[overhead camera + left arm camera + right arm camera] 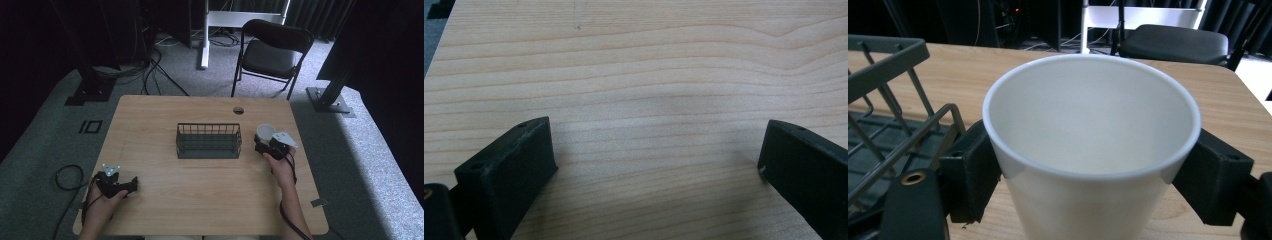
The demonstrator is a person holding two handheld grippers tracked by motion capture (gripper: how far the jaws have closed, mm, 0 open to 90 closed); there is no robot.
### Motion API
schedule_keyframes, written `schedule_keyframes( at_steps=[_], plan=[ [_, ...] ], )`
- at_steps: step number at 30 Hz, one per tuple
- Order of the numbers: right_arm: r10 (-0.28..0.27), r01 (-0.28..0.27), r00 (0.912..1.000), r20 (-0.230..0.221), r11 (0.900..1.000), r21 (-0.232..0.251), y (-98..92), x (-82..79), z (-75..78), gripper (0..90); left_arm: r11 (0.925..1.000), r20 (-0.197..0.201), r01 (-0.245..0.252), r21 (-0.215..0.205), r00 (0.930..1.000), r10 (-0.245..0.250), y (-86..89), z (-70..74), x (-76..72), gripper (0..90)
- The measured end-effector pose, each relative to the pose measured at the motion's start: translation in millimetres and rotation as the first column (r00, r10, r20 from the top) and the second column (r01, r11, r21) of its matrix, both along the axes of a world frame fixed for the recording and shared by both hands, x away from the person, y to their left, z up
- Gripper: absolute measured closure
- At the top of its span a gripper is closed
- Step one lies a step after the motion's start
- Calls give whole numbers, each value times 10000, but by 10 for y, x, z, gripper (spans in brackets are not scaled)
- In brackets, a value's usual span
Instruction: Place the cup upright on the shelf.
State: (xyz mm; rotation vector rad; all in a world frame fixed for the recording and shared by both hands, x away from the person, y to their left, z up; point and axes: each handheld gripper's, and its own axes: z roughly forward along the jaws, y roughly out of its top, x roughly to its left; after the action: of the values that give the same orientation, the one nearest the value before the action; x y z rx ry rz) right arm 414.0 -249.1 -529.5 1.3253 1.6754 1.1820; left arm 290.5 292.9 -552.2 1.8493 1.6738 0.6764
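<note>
Cup (1088, 150) sat pinched in my right tool (1088, 175) beside the basket (208, 141), likely for loading, while my left tool (659, 165) rested spread.

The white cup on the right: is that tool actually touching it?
Touching. In the right gripper view, both jaws of the right tool press against opposite sides of the white cup.

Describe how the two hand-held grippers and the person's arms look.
Both are black. The left gripper and right gripper each carry a grey three-cornered plate on top and trail a black cable. Their jaws are blocky black pads with small holes. The forearms are bare; no sleeves show.
</note>
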Motion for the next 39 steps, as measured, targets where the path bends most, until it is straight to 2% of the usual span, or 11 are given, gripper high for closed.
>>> schedule_keyframes(
  at_steps=[5,15,29,39],
  plan=[
    [-115,124,9994,-326,9995,278,-39,-4,52,200,10000,-3,0,0,10000,0,0,0,0,20],
    [73,-63,9995,-311,9994,341,-72,-51,195,200,10000,-1,0,-1,10000,0,0,0,0,20],
    [218,-219,9997,65,9995,234,-37,-127,472,201,10000,-4,3,-1,10000,-3,0,0,0,21],
    [568,-584,9971,501,9978,303,54,-160,720,200,10000,-4,-1,-3,10000,1,0,0,0,20]
  ],
)
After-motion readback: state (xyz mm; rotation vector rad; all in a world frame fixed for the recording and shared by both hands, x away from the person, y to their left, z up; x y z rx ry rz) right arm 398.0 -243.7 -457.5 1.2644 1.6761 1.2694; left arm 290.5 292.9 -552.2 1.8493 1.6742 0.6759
